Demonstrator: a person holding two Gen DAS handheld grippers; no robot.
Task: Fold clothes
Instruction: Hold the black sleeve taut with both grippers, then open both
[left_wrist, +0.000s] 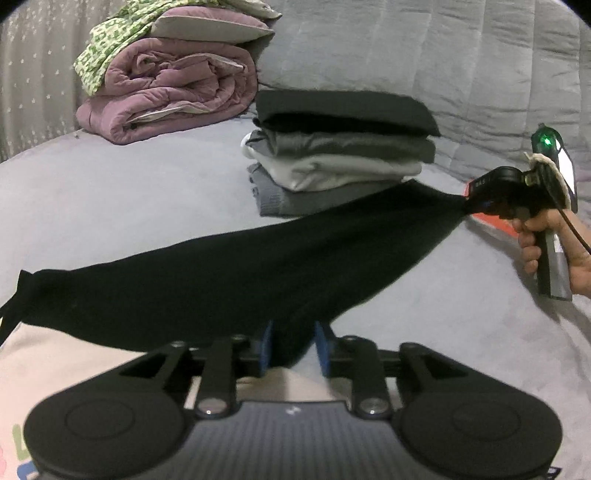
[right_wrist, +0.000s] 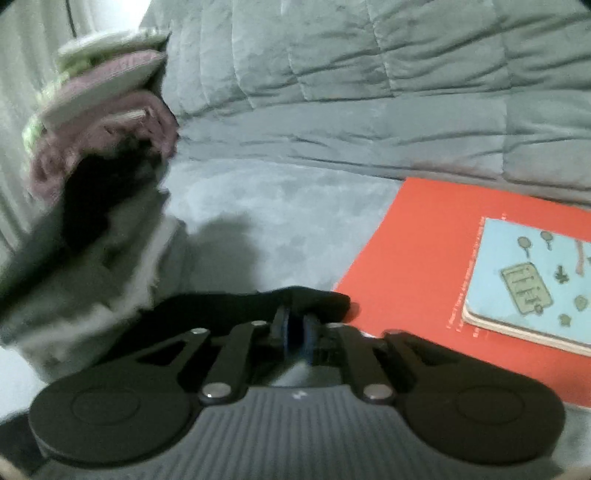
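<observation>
my left claw (left_wrist: 293, 345) is clamped on a black garment (left_wrist: 229, 273), my right claw (right_wrist: 295, 326) on its far end. it stretches between them over the bed (left_wrist: 129, 192), near a folded stack (left_wrist: 340, 147).

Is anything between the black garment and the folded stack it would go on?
Nothing visible does. The black garment hangs stretched between left gripper and right gripper, just in front of the folded stack, whose top is clear.
</observation>
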